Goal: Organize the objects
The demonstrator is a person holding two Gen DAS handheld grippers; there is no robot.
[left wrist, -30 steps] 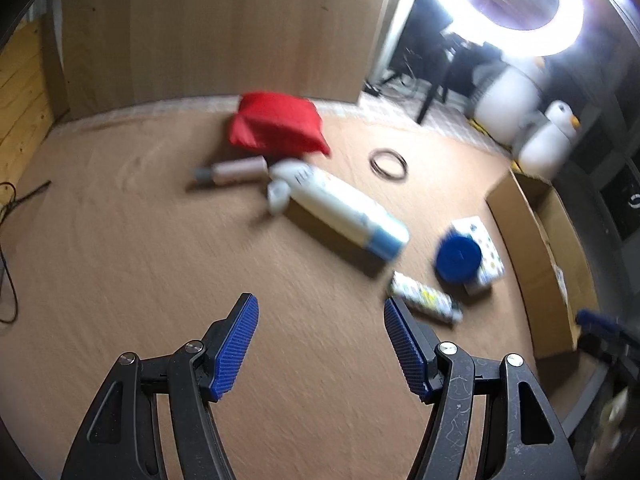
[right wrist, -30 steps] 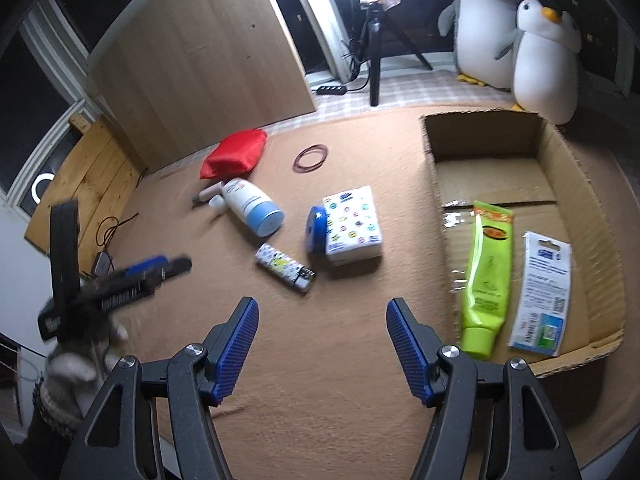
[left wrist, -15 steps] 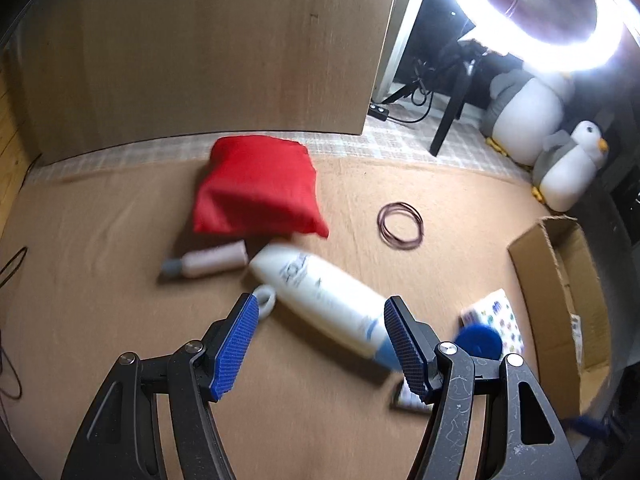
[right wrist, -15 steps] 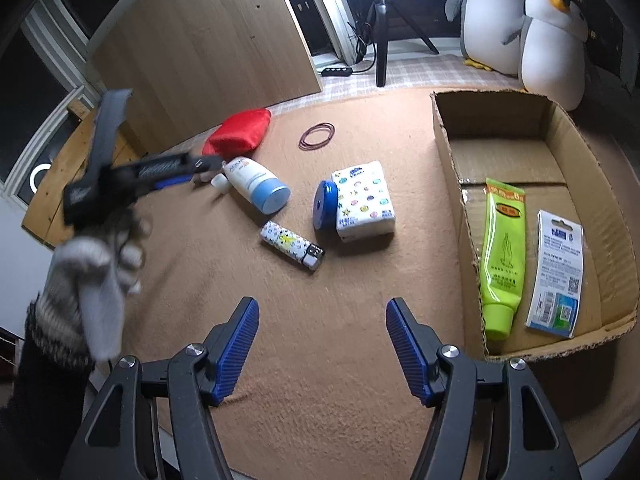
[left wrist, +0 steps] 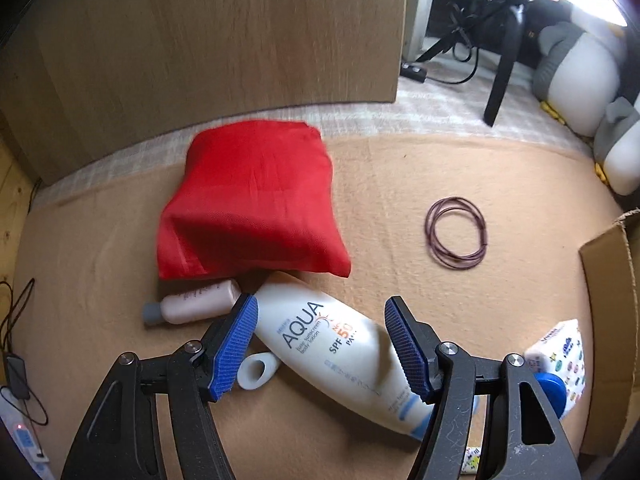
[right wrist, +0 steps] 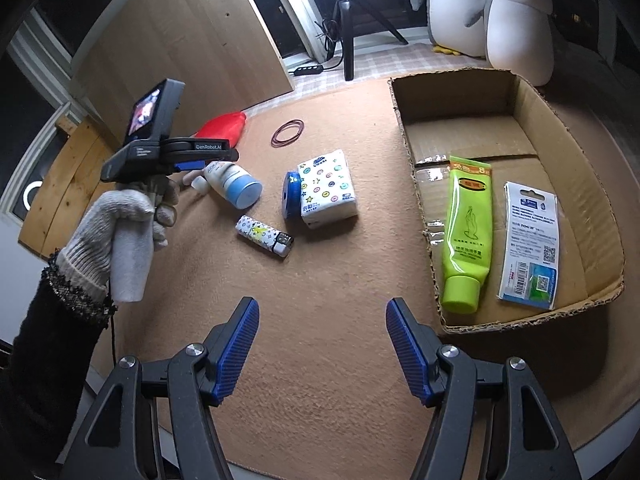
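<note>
My left gripper (left wrist: 320,344) is open, its jaws on either side of a white AQUA sunscreen bottle (left wrist: 340,348) that lies on the tan mat, not clamped. The bottle (right wrist: 234,182) has a blue cap. Behind it lie a small pink bottle (left wrist: 196,302) and a red pouch (left wrist: 252,204). My right gripper (right wrist: 322,346) is open and empty above bare mat. Ahead of it lie a patterned lighter (right wrist: 264,236), a blue lid (right wrist: 292,196) and a tissue pack (right wrist: 326,188). The cardboard box (right wrist: 404,120) at right holds a green tube (right wrist: 466,232) and a blister card (right wrist: 530,246).
A loop of dark rubber bands (left wrist: 456,232) lies right of the red pouch. A wooden panel (left wrist: 200,40) stands behind the mat. Two penguin plush toys (right wrist: 516,20) and a tripod (right wrist: 348,32) stand at the back. Cables (left wrist: 16,320) lie at the left edge.
My left gripper has moved forward and down until its open jaws straddle the sunscreen bottle. My right gripper has stayed nearly still and open.
</note>
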